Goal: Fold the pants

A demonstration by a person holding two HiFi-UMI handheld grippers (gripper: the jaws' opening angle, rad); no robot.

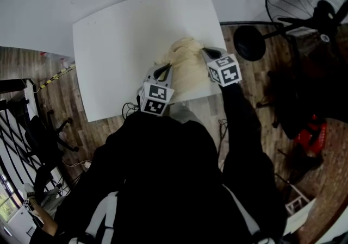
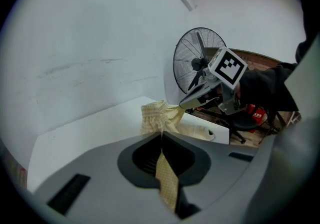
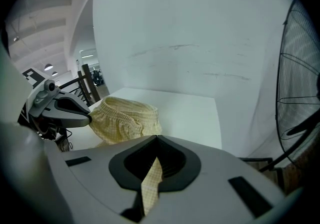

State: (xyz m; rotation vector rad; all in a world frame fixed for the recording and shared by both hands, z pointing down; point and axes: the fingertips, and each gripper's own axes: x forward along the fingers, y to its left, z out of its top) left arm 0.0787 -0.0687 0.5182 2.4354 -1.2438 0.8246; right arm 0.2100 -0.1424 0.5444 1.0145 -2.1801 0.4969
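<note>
The pale yellow checked pants (image 1: 187, 66) sit in a bunched heap on the near right part of the white surface (image 1: 125, 42), close to its front edge and right corner. The left tool (image 1: 165, 70) meets the heap on its left side and the right tool (image 1: 206, 52) on its right, so the cloth hangs gathered between the two. In the left gripper view the left tool (image 2: 162, 140) has its jaws pressed together on a narrow strip of the pants (image 2: 159, 117), which runs from the jaws up to the bunch; the right tool (image 2: 186, 102) bites the far end of that bunch. In the right gripper view the right tool (image 3: 156, 144) is likewise clamped on a thin fold of the pants (image 3: 122, 118), and the left tool (image 3: 86, 115) grips the opposite edge, next to the puckered elastic waistband. Whether the heap rests wholly on the surface cannot be told. A black fan (image 1: 304, 1) stands on the wooden floor (image 1: 255, 74) to the right of the surface.
</note>
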